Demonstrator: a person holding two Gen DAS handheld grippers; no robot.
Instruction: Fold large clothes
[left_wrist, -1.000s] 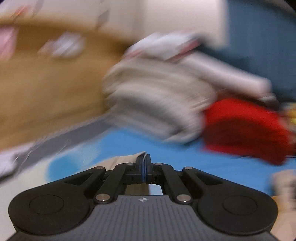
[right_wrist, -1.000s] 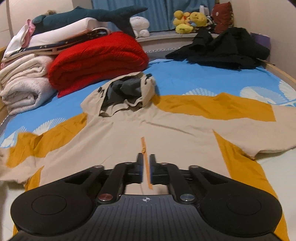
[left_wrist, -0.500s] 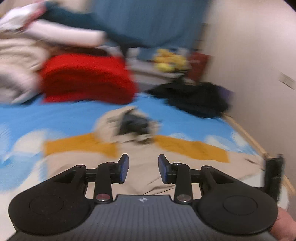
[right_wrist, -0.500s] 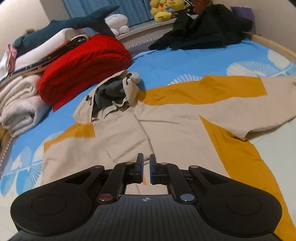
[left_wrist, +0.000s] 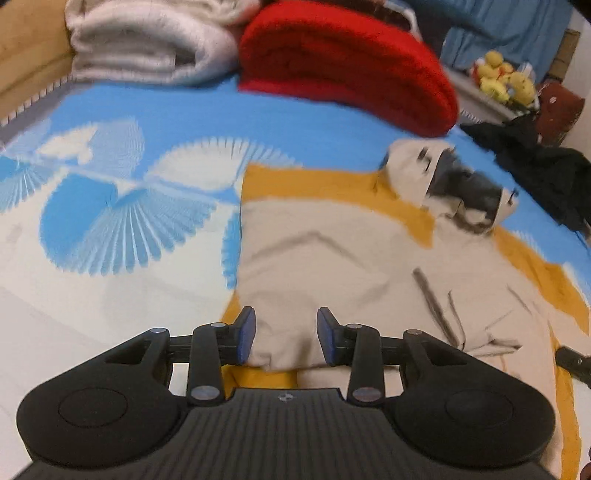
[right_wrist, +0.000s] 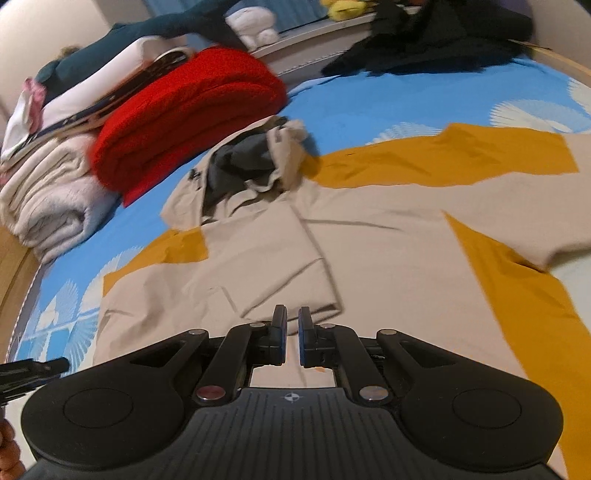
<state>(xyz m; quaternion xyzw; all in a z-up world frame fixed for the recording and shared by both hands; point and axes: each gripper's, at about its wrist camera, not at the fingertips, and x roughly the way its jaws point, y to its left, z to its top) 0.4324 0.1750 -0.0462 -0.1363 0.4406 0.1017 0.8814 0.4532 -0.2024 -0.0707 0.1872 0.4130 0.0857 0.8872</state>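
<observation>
Hoodie flat on bed; L gripper open.

We see one big tan and yellow hoodie, one red blanket, one black clothes pile and two grippers.

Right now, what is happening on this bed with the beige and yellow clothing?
A person with a gripper in each hand is folding a beige and mustard-yellow hooded jacket spread on the blue patterned bedsheet. One sleeve already lies folded over the body; the other is spread out. The left gripper is open above the folded edge. The right gripper hovers nearly shut over the hem, gripping nothing. A folded red blanket lies behind.
</observation>
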